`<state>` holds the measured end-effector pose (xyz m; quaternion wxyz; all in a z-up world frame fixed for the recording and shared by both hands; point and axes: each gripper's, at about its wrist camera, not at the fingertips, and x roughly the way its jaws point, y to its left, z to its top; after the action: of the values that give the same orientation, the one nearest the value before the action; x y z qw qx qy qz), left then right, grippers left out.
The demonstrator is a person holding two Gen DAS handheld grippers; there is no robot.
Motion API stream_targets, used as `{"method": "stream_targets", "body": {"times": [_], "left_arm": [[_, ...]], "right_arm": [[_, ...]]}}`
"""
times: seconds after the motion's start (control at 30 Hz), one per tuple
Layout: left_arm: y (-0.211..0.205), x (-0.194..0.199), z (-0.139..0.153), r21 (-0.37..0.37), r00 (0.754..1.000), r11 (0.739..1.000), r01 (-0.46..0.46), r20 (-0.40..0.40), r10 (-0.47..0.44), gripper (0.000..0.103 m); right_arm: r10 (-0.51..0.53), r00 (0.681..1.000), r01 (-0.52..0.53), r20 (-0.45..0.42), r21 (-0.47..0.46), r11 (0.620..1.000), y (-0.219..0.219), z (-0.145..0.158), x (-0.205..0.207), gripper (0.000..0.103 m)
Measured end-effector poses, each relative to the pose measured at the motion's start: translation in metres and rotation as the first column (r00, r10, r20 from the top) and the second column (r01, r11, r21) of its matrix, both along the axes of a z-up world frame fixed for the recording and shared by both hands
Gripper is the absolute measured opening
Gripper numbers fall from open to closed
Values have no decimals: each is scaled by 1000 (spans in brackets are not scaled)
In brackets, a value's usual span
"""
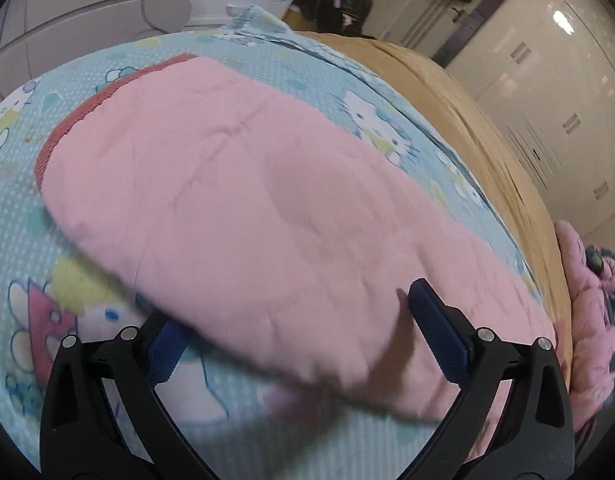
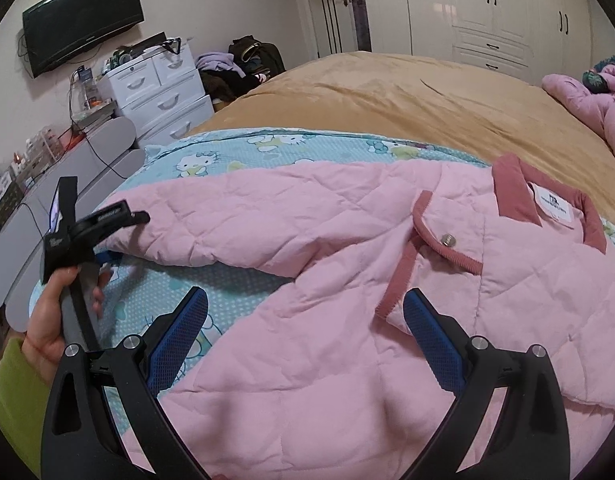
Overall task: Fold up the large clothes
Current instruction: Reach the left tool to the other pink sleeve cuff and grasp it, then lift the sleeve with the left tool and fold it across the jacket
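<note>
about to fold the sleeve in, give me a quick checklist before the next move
1. Left gripper open: ok.
2. Left fingers straddle the sleeve, one below its edge, one above: ok.
3. Right gripper open above the jacket body, holding nothing: ok.
4. Jacket front flat: not ok, placket is flipped up.
5. Blanket clear where the sleeve will land: ok.
6. Far cuff flat: cannot tell.
</note>
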<state>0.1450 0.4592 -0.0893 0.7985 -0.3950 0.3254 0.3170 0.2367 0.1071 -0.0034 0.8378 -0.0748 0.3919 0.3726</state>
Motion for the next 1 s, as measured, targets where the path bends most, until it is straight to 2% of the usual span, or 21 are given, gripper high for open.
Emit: {"method": "stream_targets", "body": {"times": [0.07, 0.13, 0.23, 0.27, 0.47, 0.67, 0.87, 1.0], "left_arm": [[4, 1, 2, 16, 999, 1000, -22, 25, 22, 88], [5, -1, 6, 44, 999, 999, -29, 43, 27, 45], [2, -14, 24, 66, 986, 998, -16, 167, 4, 21], [-3, -15, 38, 103, 982, 995, -2, 189, -18, 20], [-34, -15, 108, 210, 949, 977, 42, 298, -105, 16], [-78, 5, 173, 305, 912, 947, 99, 354, -209, 14], [-128, 22, 215, 371, 880, 915, 158, 367, -301, 12], [-166, 37, 236, 425, 857, 881, 209, 353, -375, 12]], "right_arm": [[-14, 1000, 14, -6, 5, 1000, -9, -2, 1, 98], [-37, 999, 37, -13, 9, 999, -21, -3, 3, 98], [-60, 998, 61, -20, 19, 998, -36, -2, 4, 98], [-69, 997, 69, -24, 24, 997, -42, -2, 4, 98], [-110, 994, 111, -22, 44, 993, -76, 9, 1, 98], [-166, 986, 167, -14, 89, 982, -117, 29, -1, 98], [-219, 976, 216, 7, 149, 965, -162, 52, -5, 98], [-259, 966, 254, 6, 181, 950, -193, 59, -5, 98]]}}
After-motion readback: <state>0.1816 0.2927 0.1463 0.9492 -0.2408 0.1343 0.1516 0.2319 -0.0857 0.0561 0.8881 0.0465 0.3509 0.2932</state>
